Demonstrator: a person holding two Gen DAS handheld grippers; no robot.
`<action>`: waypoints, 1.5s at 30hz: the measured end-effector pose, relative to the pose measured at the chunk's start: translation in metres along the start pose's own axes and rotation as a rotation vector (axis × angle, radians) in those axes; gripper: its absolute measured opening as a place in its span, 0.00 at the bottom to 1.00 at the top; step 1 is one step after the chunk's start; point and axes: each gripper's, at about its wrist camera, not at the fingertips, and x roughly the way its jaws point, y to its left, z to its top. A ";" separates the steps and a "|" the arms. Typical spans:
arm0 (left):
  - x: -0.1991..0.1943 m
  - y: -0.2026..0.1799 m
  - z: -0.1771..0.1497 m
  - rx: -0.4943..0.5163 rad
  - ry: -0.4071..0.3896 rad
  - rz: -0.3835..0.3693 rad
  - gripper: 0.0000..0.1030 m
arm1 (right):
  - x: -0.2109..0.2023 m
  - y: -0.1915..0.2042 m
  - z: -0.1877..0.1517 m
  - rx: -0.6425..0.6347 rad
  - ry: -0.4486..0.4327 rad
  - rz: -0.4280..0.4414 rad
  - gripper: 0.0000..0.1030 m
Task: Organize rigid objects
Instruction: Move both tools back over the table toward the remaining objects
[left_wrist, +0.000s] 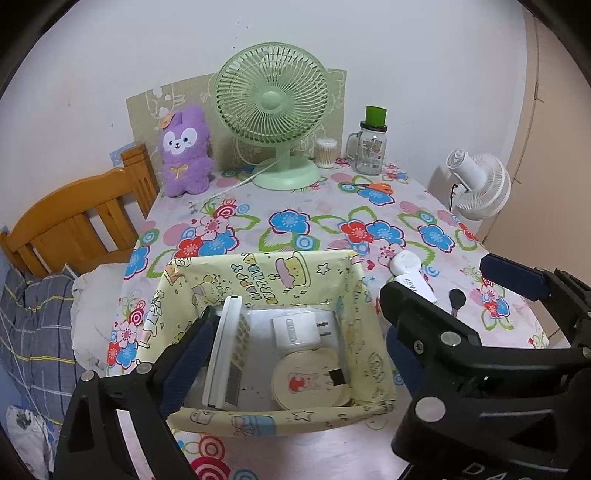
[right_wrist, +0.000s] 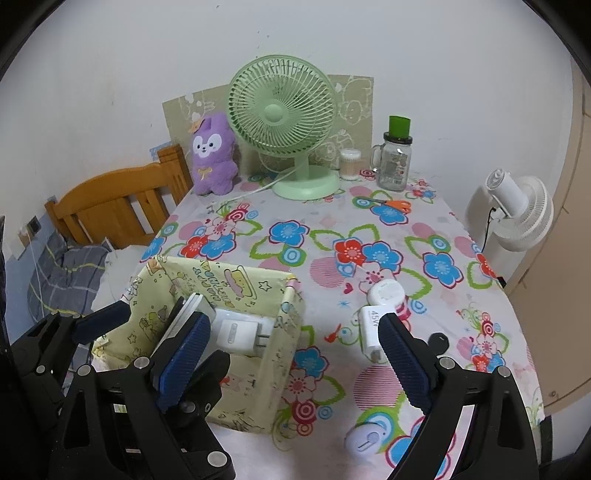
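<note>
A yellow cartoon-print fabric basket (left_wrist: 258, 269) (right_wrist: 280, 354) stands at the table's near left. In it are a white calculator (left_wrist: 225, 350) on edge, a white plug charger (left_wrist: 295, 328) (right_wrist: 236, 332) and a round cream case (left_wrist: 306, 380). My left gripper (left_wrist: 295, 332) (right_wrist: 170, 332) hangs open over the basket with nothing between its fingers. My right gripper (right_wrist: 291, 317) (left_wrist: 439, 280) is open too, straddling the basket's right wall. Beside its right finger lie a white 45W charger (right_wrist: 371, 328) (left_wrist: 421, 290), a round white-and-pink item (right_wrist: 386, 293), a black key (right_wrist: 439, 341) (left_wrist: 457, 297) and a pale oval device (right_wrist: 364, 441).
At the back stand a green desk fan (right_wrist: 282, 122), a purple plush (right_wrist: 214, 158), a swab box (right_wrist: 350, 164) and a glass jar with a green lid (right_wrist: 395, 162). Orange scissors (right_wrist: 397, 205) lie nearby. A white fan (right_wrist: 521, 210) is right of the table, a wooden headboard (right_wrist: 122, 203) left.
</note>
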 end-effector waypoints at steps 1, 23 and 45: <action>-0.002 -0.003 0.000 0.002 -0.006 0.004 0.95 | -0.002 -0.002 0.000 0.001 -0.002 0.000 0.91; -0.019 -0.061 -0.003 0.024 -0.047 -0.040 0.96 | -0.035 -0.058 -0.014 0.034 -0.038 -0.039 0.91; -0.012 -0.128 -0.020 0.062 -0.066 -0.089 0.96 | -0.056 -0.118 -0.044 0.030 -0.122 -0.116 0.91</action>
